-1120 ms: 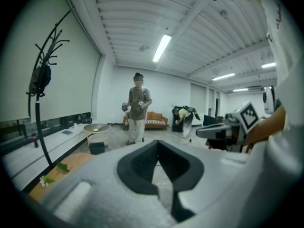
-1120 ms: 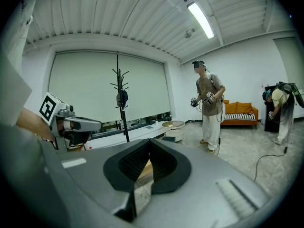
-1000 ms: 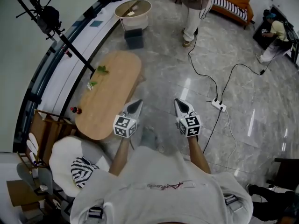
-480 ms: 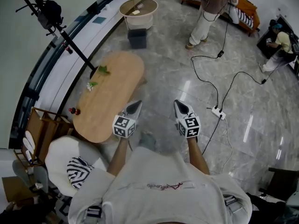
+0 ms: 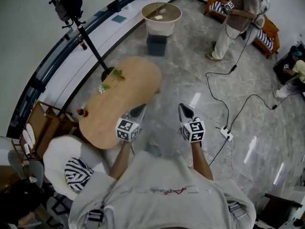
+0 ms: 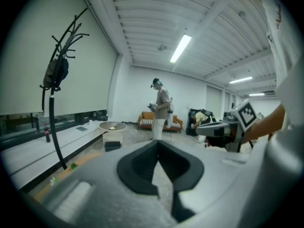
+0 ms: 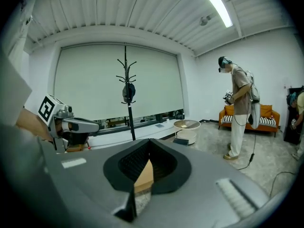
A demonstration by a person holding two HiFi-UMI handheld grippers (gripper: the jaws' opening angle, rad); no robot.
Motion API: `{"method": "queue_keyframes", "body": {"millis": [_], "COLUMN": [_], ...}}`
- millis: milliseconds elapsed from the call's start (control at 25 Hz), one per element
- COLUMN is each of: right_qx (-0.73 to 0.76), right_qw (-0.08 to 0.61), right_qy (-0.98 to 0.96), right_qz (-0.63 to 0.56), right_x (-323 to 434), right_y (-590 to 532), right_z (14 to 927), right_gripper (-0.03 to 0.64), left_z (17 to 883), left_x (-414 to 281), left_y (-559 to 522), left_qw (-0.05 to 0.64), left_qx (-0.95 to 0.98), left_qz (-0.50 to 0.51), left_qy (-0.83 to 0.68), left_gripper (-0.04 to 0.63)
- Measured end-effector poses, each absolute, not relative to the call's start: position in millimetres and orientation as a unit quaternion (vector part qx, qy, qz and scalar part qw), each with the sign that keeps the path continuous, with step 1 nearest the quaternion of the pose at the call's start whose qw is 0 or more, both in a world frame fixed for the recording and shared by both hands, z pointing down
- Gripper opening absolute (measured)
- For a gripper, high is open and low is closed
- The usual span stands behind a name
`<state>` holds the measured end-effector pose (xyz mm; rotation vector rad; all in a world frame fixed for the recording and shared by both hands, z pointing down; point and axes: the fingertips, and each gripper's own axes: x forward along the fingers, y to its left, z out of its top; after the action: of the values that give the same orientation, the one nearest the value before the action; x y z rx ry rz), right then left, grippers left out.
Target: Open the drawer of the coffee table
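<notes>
table (image 5: 125,95): oval wooden top, ahead-left of the person, near end just beside the left tongs' tip in head view. Small green sprigs (image 5: 116,73) and a red item (image 5: 79,112) on it.
left tongs (image 5: 139,109): clenched, nothing in them, tip over the table's near right edge; whether it touches, can't tell.
right tongs (image 5: 185,110): clenched, empty, over bare floor, well apart from the table. Tan sliver in the notch in the right gripper view reads as table top beyond, not a held thing.
step: approach, by my read. Drawer untouched, no contact with any front or handle.
next move: get to the side that carries the drawer, drop low enough to see the front, release one set of tongs, close on the handle or lip, pull straight out. Which tongs depends on where the drawer faces.
risk: power strip (image 5: 224,134) and cables on the floor to the right are a trip hazard when stepping around.
hidden: drawer itself shows in no view. From above the top covers the table's sides, and both gripper views look out level over the room. Handle type unknown. The red item is too small to identify.
</notes>
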<state>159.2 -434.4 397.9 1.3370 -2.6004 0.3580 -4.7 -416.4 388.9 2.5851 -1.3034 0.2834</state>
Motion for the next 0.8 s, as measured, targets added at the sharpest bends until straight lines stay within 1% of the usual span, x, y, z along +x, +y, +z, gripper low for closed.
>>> {"method": "queue_keyframes", "body": {"millis": [280, 520, 800], "right_qx": [0.374, 0.304, 0.212], "right_qw": [0.119, 0.129, 0.147], "right_qy": [-0.914, -0.94, -0.963], "right_qz": [0.103, 0.087, 0.082], "right_x": [54, -40, -126], "right_y": [-486, -508, -494], "right_z": [398, 395, 401], "right_gripper": [0.005, 0.005, 0.005], "left_z": [393, 393, 397], "left_x": [-110, -198, -265], "left_y": [-442, -439, -405], "left_qw": [0.127, 0.133, 0.145], "left_qx": [0.838, 0.794, 0.737], "left_qz": [0.07, 0.05, 0.036], "left_qy": [-0.526, -0.591, -0.659], "left_gripper": [0.0, -0.002, -0.002]}}
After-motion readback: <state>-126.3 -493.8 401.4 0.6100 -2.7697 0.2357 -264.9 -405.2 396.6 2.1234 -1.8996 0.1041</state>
